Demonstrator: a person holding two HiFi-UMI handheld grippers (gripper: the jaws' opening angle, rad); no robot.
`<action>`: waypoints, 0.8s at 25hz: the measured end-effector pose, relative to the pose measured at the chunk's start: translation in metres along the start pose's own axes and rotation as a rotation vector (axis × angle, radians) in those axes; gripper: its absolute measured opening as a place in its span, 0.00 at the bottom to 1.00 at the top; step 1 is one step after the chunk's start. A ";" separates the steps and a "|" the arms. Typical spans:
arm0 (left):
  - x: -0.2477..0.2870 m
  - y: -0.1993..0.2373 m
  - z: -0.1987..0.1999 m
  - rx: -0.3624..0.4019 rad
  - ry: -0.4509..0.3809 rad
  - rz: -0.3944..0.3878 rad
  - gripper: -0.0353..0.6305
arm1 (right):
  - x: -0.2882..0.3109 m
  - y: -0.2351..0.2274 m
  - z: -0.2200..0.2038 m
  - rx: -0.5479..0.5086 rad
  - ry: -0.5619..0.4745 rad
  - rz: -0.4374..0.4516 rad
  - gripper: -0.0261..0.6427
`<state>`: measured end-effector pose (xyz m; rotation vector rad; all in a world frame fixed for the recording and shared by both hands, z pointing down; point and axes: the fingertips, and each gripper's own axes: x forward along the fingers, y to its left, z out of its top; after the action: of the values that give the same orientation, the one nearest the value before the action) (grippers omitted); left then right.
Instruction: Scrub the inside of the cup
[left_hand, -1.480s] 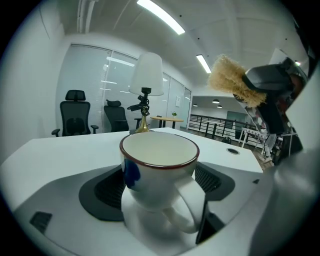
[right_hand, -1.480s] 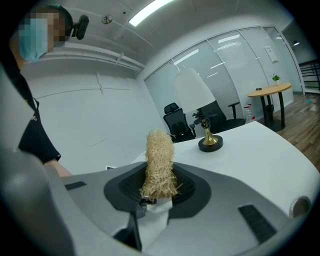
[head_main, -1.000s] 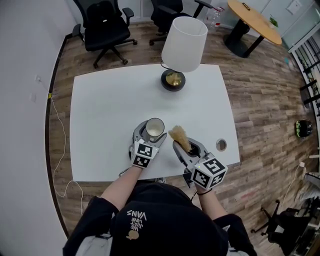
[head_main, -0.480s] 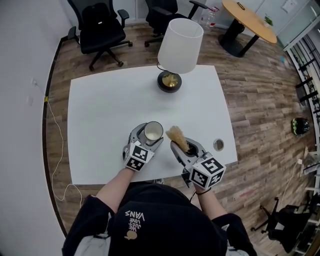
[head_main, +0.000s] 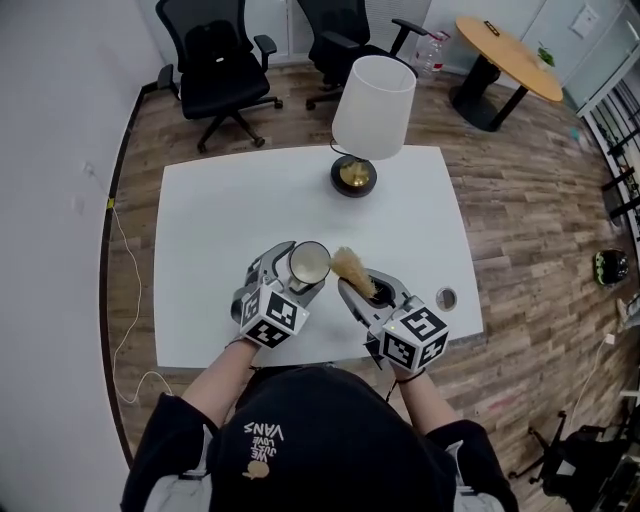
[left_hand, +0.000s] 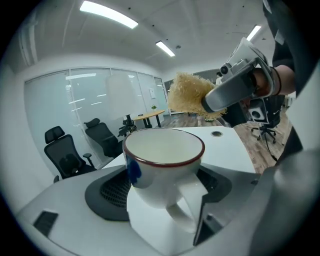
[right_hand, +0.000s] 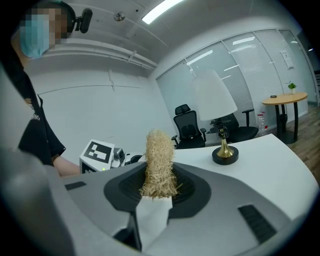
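A white cup (head_main: 309, 265) with a dark red rim and a blue mark (left_hand: 162, 165) is clamped between the jaws of my left gripper (head_main: 295, 268), lifted off the white table (head_main: 220, 230) and tipped slightly. Its inside looks empty and its handle faces the camera in the left gripper view. My right gripper (head_main: 362, 290) is shut on a tan fibrous scrubber (head_main: 352, 268) (right_hand: 159, 165), whose bushy end sticks up past the jaws. The scrubber (left_hand: 189, 95) hovers just right of the cup's mouth, apart from it.
A lamp with a white shade (head_main: 373, 95) and brass base (head_main: 354, 175) stands at the table's far side. A cable hole (head_main: 446, 298) sits near the right front corner. Black office chairs (head_main: 215, 65) and a round wooden table (head_main: 505, 45) stand beyond.
My left gripper has lifted the cup off the table and rolled it a little. The right gripper with the scrubber has shifted slightly toward the cup.
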<state>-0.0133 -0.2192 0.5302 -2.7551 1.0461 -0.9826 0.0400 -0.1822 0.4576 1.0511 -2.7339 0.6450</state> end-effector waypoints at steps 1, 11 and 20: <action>-0.005 0.002 0.002 0.010 0.010 0.004 0.62 | 0.002 0.003 0.003 -0.005 -0.004 0.009 0.19; -0.029 0.002 0.012 0.226 0.098 0.045 0.62 | 0.018 0.042 -0.003 -0.083 0.125 0.162 0.19; -0.032 0.002 0.015 0.418 0.150 0.091 0.62 | 0.020 0.045 -0.028 -0.179 0.342 0.182 0.19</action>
<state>-0.0241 -0.2039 0.4998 -2.3094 0.8546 -1.2448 -0.0054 -0.1518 0.4726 0.5954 -2.5437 0.5337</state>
